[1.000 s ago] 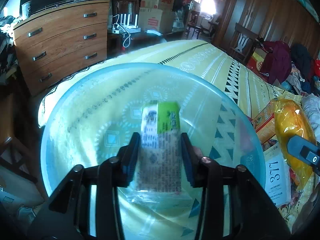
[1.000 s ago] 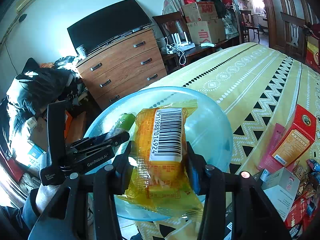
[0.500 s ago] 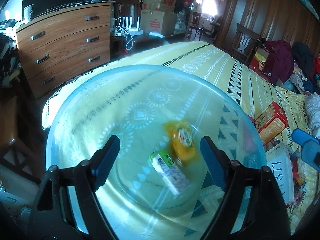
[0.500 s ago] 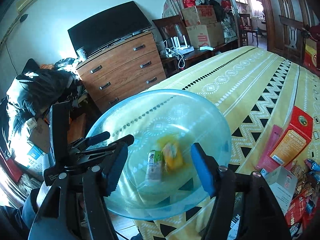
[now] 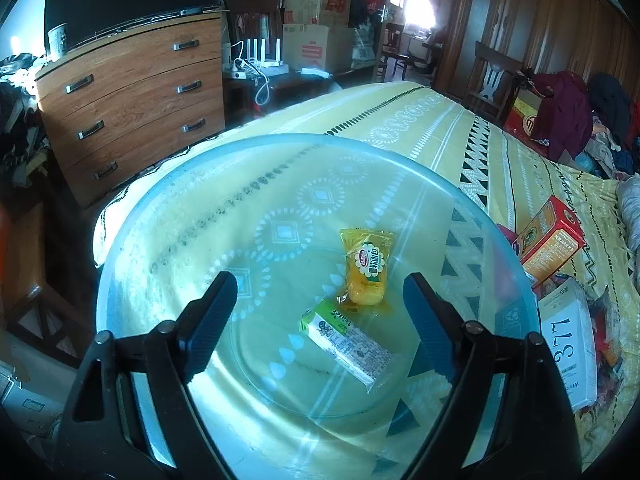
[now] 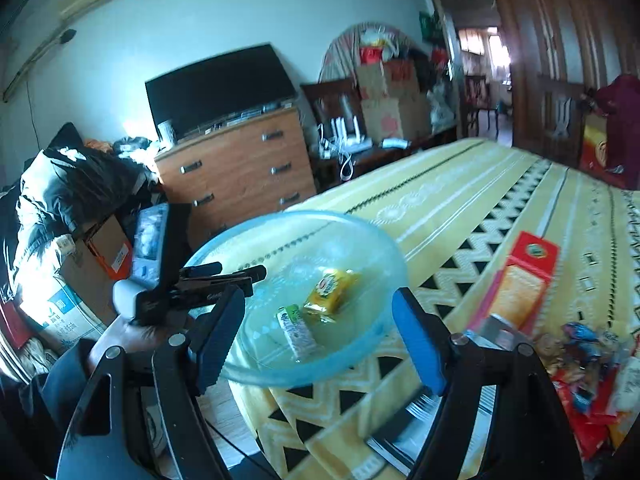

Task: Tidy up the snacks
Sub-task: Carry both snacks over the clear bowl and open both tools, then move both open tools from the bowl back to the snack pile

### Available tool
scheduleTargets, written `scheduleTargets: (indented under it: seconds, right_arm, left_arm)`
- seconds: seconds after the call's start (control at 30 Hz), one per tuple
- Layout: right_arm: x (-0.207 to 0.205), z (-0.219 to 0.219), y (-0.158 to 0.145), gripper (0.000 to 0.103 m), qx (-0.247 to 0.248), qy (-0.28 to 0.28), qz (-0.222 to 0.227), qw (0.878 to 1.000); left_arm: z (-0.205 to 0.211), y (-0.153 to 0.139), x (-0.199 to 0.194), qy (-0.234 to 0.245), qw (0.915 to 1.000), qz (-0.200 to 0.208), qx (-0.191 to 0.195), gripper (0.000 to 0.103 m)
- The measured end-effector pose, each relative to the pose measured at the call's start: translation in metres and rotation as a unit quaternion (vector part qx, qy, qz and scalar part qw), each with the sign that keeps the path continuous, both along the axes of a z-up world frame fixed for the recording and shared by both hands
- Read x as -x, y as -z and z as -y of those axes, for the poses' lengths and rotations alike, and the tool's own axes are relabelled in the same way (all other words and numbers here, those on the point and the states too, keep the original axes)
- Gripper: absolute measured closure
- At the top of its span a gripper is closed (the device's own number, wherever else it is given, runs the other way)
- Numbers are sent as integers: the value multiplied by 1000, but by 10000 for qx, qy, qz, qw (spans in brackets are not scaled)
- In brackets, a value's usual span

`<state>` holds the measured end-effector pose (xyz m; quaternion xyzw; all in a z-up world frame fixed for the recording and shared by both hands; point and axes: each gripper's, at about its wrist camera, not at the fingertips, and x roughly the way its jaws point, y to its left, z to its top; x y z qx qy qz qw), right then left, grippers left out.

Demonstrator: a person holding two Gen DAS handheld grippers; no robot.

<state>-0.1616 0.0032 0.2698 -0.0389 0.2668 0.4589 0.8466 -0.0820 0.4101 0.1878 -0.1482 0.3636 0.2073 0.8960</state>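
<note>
A clear, blue-tinted bowl (image 5: 168, 240) (image 6: 384, 252) sits near the corner of the bed with the yellow patterned cover. Inside it lie a yellow snack packet (image 5: 366, 268) (image 6: 332, 288) and a green and white wafer packet (image 5: 344, 340) (image 6: 298, 330), side by side. My left gripper (image 5: 320, 320) (image 6: 240, 271) hangs over the bowl's near side, its jaws still opening and holding nothing. My right gripper (image 6: 320, 338) stands back from the bowl on the bed side. Its jaws are also opening, and nothing is between them.
An orange and red box (image 5: 548, 240) (image 6: 520, 280) lies on the bed right of the bowl. Beside it are a white box (image 5: 568, 344) and a heap of several snack packets (image 6: 580, 364). A wooden dresser (image 5: 132, 112) stands beyond the bed's corner.
Both grippers opened and let go of their packets, which now lie in the bowl. The right gripper then drew back and up, away from the bowl. The left stayed put.
</note>
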Motion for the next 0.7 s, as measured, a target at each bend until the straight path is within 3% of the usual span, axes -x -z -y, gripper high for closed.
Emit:
scheduleTargets:
  seconds: [0.07,0.2,0.3,0.4,0.53,0.63,0.7]
  right_arm:
    - [12,25,-7,23,-156,159,164,9996]
    - [39,80,-16,0,-334,685,665,9949]
    - [52,119,-2,0,-297,1024,743,9915]
    - [63,159,26,0,-135,1295,465,9904]
    - [74,208,62,0,3,1660,-36,9861]
    - [76,247,92,0,181,2010,-519,9781]
    - [75,276,110,0,165,2244,-922,9700]
  left_arm:
    - [6,-1,-2,31,10000,-9,-44,16]
    - [23,-5,-4,141,9998,8,-148,15]
    - [37,-10,-6,216,9995,24,-221,14]
    - [55,-18,-5,321,9992,146,-201,14]
    - [98,-43,1,645,9953,683,-218,14]
    - [162,-61,1,1421,9840,1043,-260,11]
    - [214,-64,0,2158,9697,1131,-160,11]
